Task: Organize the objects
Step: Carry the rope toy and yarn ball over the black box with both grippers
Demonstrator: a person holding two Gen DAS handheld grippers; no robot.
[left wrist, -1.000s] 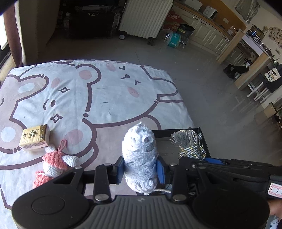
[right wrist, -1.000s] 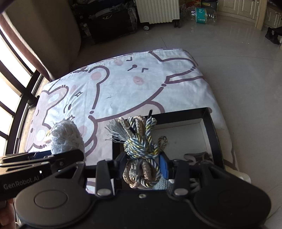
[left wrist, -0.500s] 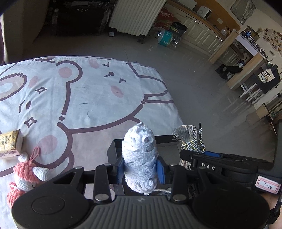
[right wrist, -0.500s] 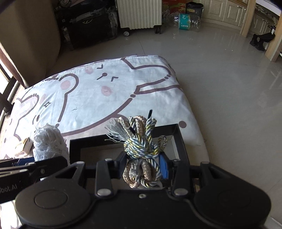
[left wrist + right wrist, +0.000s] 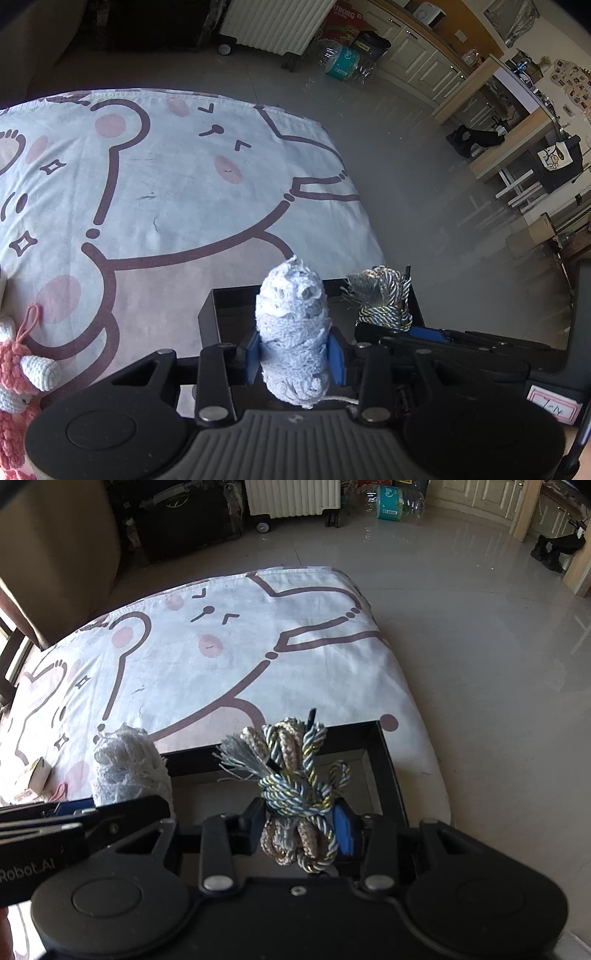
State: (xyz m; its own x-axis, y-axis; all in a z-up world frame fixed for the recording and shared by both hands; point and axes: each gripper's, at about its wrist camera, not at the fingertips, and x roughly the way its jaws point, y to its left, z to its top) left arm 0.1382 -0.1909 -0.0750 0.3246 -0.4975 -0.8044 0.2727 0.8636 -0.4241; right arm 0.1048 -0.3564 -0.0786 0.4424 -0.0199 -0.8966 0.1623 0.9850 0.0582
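Cartoon-bear bedsheet (image 5: 192, 192) ahead, black box (image 5: 388, 753) just under both tools. Left gripper (image 5: 294, 354) clenched on lace bundle (image 5: 291, 325); right gripper (image 5: 301, 821) clamped on knotted cord bundle (image 5: 295, 775). Likely light, soft, squashy, best pinched mid-body. Readable: "Robot.AI" on left gripper's side; handwritten tag (image 5: 554, 404) illegible.

Both views are daylit and sharp at centre, with no motion blur. In the right wrist view, sunlight falls brightly on the sheet (image 5: 229, 657), and the floor (image 5: 480, 635) at upper right shows broad glare with reflections. The left wrist view is dimmer, its sheet (image 5: 166, 177) bluish. Fisheye distortion curves straight lines toward the edges, and the corners are vignetted black. Upper left of both frames lies in deep shadow.
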